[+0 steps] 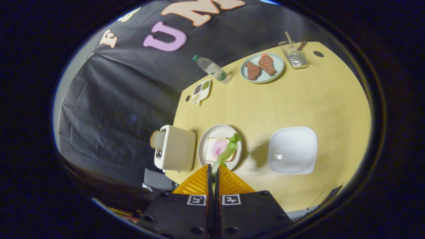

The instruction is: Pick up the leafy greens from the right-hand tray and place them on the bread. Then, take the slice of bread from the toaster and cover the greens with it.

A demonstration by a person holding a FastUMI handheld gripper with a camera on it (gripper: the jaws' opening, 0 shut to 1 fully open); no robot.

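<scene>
Hand-held gripper (213, 172) clamped on leafy greens (228, 151), dangling toward 1 o'clock, over bread (217, 148) w/ ham

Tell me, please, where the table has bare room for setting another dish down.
The widest bare patch of the table lies between the steak plate and the white square tray. A narrower strip runs between the bread plate and the condiment dish. It is crowded where the toaster sits beside the bread plate, with the tool shut on the leafy greens.
</scene>
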